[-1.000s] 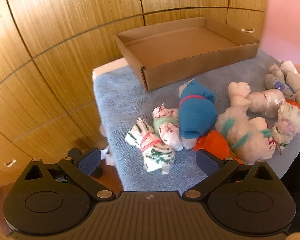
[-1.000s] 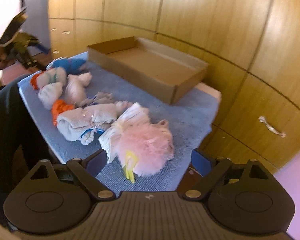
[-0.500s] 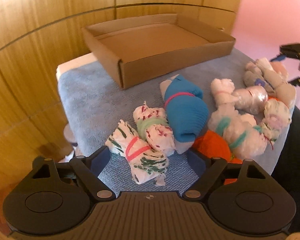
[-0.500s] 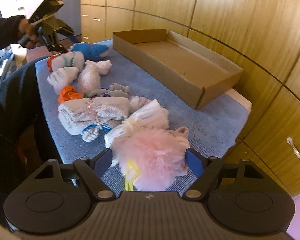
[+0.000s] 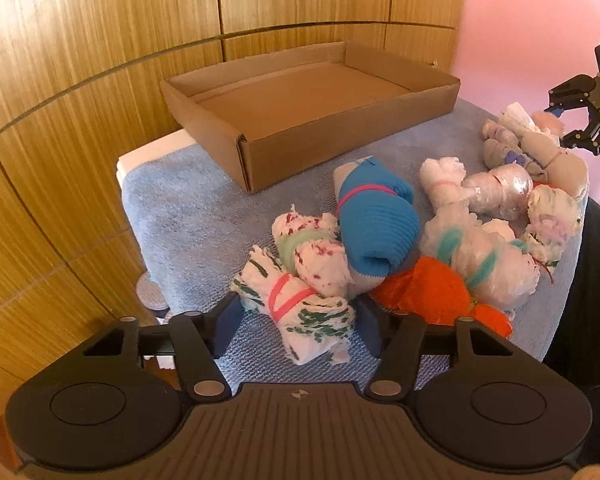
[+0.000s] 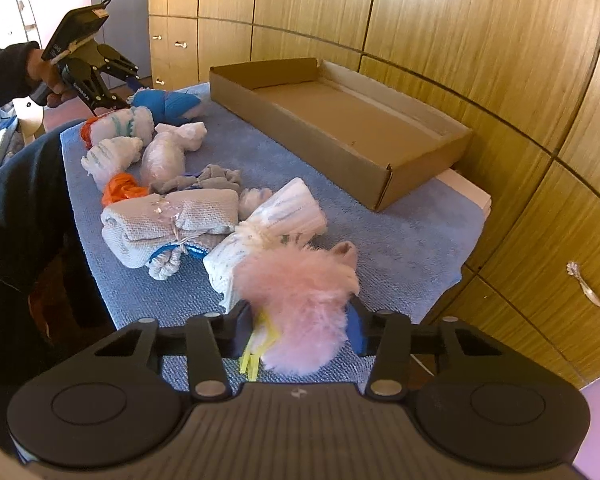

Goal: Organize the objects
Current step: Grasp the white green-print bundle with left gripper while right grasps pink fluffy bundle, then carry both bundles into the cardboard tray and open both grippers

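Note:
Several rolled sock bundles lie in a row on a blue towel (image 5: 188, 208). My left gripper (image 5: 298, 326) is closing around a white bundle with green marks and a pink band (image 5: 300, 312); its pads stand at the bundle's sides. My right gripper (image 6: 300, 332) is closing around a fluffy pink bundle (image 6: 300, 300). An empty cardboard box (image 5: 312, 108) sits at the back of the towel; it also shows in the right wrist view (image 6: 340, 124). A blue bundle (image 5: 374, 224) and an orange one (image 5: 432, 292) lie close by.
Wooden cabinet doors (image 5: 100, 40) stand behind the table. The other gripper shows at the far end in each view: the right gripper (image 5: 580, 120), the left gripper (image 6: 96, 80). My dark-clothed body (image 6: 20, 208) is along the towel's near edge. A cabinet handle (image 6: 588, 292) is at right.
Both grippers have moved down and forward onto the end bundles of the row, and their jaws have narrowed around them.

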A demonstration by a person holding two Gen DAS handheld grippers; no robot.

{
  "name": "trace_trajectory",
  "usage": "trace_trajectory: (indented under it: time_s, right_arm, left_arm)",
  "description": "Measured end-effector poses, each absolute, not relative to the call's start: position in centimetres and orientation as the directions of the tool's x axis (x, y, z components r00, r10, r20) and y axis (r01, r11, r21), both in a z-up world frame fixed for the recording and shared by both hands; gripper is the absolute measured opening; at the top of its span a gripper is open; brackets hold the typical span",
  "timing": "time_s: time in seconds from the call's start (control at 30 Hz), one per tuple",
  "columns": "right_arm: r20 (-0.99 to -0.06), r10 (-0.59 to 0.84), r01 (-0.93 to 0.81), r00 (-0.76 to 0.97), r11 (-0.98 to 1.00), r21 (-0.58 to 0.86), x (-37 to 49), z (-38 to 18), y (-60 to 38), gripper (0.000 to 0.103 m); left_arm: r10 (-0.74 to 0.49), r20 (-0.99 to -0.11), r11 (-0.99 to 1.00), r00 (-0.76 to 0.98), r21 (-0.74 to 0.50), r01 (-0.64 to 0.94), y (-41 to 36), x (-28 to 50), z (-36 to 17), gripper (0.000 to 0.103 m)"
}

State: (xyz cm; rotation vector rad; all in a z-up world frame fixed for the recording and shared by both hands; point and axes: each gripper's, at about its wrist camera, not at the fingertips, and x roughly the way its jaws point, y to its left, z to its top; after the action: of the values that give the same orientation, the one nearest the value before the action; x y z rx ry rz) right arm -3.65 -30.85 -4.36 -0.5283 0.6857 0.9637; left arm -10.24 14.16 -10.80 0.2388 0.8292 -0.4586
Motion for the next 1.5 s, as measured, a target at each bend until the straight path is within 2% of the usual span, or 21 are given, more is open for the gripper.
trace_trajectory:
  time_s: [0.17, 0.2, 0.23, 0.33, 0.57, 1.03, 1.3, 1.5]
  right_arm:
    - [-0.712, 0.563, -0.863, 0.419, 0.492, -0.118, -4.0, -4.0, -31.1, 0.032]
    - [-0.709, 0.562, -0.859, 0.426, 0.496, -0.123, -4.1, -4.0, -31.2, 0.032]
    - [-0.706, 0.563, -0.857, 0.430, 0.501, -0.122, -4.1, -3.9, -31.3, 0.031]
    - [-0.691, 0.572, -0.850, 0.442, 0.513, -0.119, -4.3, -3.5, -31.7, 0.031]
    - [-0.680, 0.582, -0.847, 0.446, 0.520, -0.110, -4.9, -3.4, -31.9, 0.031]
    - [-0.663, 0.612, -0.848, 0.431, 0.525, -0.067, -7.4, -2.5, -32.7, 0.031]
    - [-0.604, 0.662, -0.858, 0.445, 0.508, -0.075, -8.6, 0.9, -32.6, 0.031]
    - [-0.497, 0.727, -0.858, 0.474, 0.508, -0.075, -7.6, 4.8, -31.7, 0.031]
  left_arm:
    - [-0.289, -0.750, 0.876, 0.595, 0.045, 0.481, 14.2, -10.6, -10.7, 0.059]
    - [-0.285, -0.748, 0.875, 0.599, 0.052, 0.481, 14.1, -10.8, -10.7, 0.057]
    - [-0.280, -0.747, 0.875, 0.602, 0.059, 0.480, 14.1, -10.8, -10.6, 0.047]
    - [-0.273, -0.742, 0.881, 0.612, 0.063, 0.469, 14.3, -11.0, -10.4, 0.043]
    - [-0.266, -0.740, 0.875, 0.618, 0.084, 0.478, 14.3, -11.4, -10.3, 0.040]
    - [-0.276, -0.720, 0.890, 0.637, 0.059, 0.452, 14.7, -13.4, -10.3, 0.039]
    - [-0.258, -0.695, 0.903, 0.671, 0.074, 0.424, 15.6, -14.7, -8.0, 0.039]
    - [-0.287, -0.645, 0.898, 0.708, 0.075, 0.433, 14.3, -13.5, -3.9, 0.039]
